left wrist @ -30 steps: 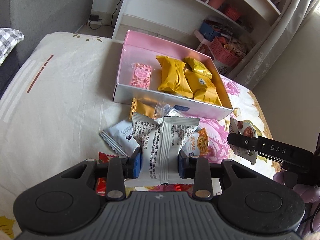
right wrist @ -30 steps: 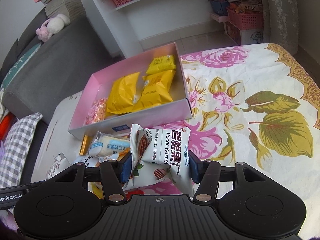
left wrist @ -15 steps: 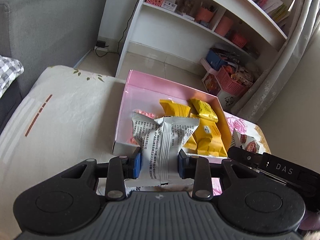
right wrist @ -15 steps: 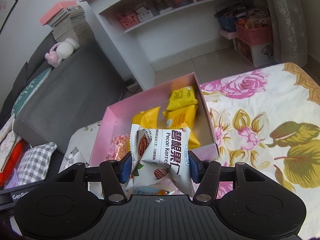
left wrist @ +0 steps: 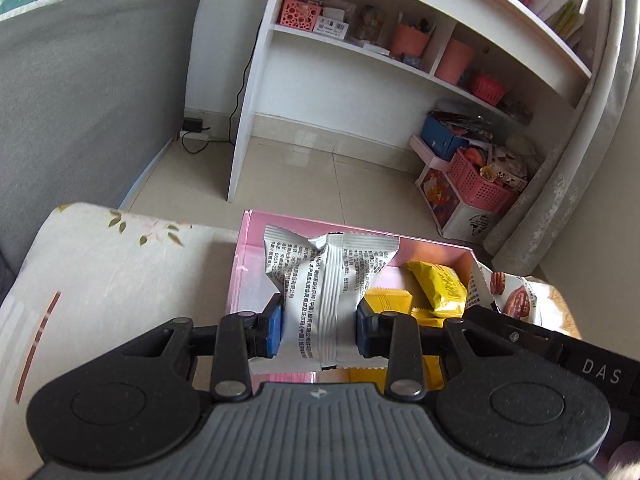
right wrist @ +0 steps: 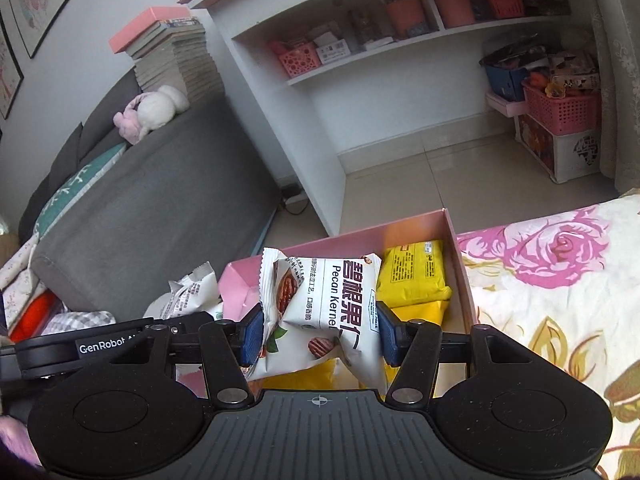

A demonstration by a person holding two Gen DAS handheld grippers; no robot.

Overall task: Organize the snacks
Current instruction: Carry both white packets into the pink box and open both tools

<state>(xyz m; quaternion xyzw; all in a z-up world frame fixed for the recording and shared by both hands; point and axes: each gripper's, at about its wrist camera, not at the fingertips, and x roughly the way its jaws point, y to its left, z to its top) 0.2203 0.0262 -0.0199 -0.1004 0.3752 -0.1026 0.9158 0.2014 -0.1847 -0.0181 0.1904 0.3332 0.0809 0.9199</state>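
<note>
My left gripper (left wrist: 319, 330) is shut on a white snack packet (left wrist: 326, 280) with black print, held over the near left part of the pink box (left wrist: 240, 264). Yellow packets (left wrist: 438, 288) lie in the box's right half. My right gripper (right wrist: 318, 330) is shut on a white pecan kernel packet (right wrist: 332, 300), hanging above the pink box (right wrist: 460, 264) beside yellow packets (right wrist: 414, 270). In the right wrist view the left gripper's arm and its white packet (right wrist: 188, 292) show at the left. In the left wrist view the pecan packet (left wrist: 508, 296) shows at the right.
The box sits on a floral cloth (right wrist: 560, 280) covering the table. A grey sofa (left wrist: 80, 100) with a plush toy stands at the left. A white shelf unit (left wrist: 360, 60) and pink baskets (left wrist: 478, 184) stand on the tiled floor beyond.
Both grippers moved forward from the loose snack pile to above the pink box, each carrying its packet. The pile near the box's front has dropped out of view.
</note>
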